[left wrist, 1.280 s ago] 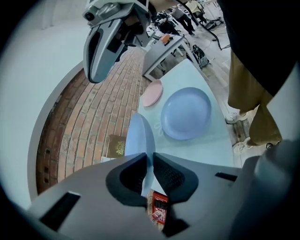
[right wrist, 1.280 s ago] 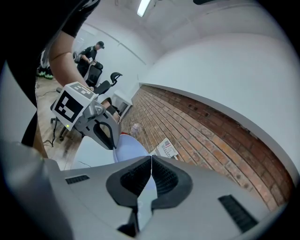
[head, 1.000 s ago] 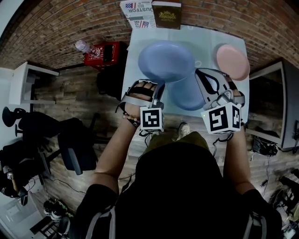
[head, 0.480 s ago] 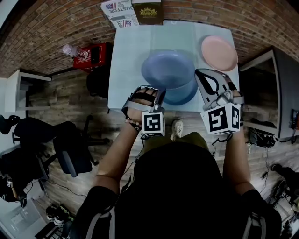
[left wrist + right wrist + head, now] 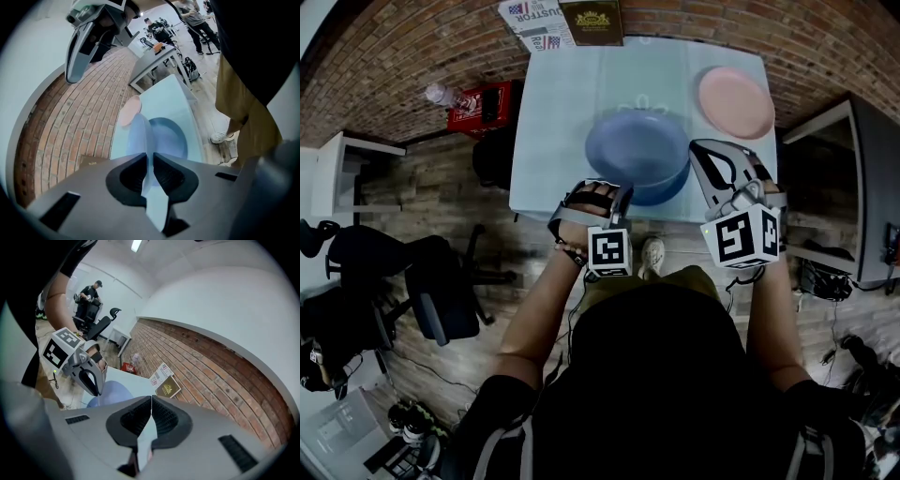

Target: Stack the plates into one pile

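Left tongs (image 5: 151, 157) are clamped on the near rim of the upper blue plate (image 5: 140, 133), which shows edge-on between the pads. In the head view that plate (image 5: 636, 145) hangs over the lower blue plate (image 5: 664, 194), covering most of it. I can't tell whether the two touch. The lower one lies flat on the pale worktop (image 5: 562, 112), near the front edge.

Right tongs (image 5: 151, 399) are pressed together with nothing between them. They're held just right of the blue pair.

The pink plate (image 5: 736, 101) sits alone at the far right of the worktop, apart from the blue ones.

Readable text: a printed paper (image 5: 536, 23) at the far edge shows "USTOR" in large capitals (small flag marks beside it). A brown book (image 5: 592, 21) next to it has a gold emblem, its print too small to read. A red box (image 5: 483, 108) with a bottle (image 5: 442, 97) on it stands off the left side, label not legible.
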### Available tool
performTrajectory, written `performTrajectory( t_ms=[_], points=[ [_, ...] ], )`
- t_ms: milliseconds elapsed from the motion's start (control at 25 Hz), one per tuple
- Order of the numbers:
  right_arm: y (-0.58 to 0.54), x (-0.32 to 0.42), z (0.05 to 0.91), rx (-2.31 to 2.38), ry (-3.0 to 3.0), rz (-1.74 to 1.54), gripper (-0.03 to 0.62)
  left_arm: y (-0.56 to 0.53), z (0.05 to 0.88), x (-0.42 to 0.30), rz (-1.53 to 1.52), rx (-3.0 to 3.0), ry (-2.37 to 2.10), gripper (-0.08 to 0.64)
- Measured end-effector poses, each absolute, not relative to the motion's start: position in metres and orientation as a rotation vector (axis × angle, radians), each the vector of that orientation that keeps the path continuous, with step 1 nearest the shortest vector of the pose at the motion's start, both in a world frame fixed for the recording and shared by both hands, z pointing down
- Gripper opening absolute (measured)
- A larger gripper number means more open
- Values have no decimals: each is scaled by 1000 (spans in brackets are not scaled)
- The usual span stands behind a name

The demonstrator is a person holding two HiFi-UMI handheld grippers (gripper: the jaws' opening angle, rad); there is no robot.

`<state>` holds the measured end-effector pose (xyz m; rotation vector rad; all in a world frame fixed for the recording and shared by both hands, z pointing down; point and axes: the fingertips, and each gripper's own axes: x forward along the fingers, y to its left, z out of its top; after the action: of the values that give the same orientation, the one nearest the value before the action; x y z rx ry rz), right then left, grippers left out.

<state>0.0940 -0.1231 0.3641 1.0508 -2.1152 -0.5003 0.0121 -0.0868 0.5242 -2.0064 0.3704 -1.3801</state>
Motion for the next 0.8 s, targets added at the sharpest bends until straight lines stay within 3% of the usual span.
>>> performTrajectory(
  t_ms=[800],
  points=[
    [-114, 115, 387, 994, -2153, -466, 35, -57, 564, 25, -1483, -2053, 336, 55]
  ],
)
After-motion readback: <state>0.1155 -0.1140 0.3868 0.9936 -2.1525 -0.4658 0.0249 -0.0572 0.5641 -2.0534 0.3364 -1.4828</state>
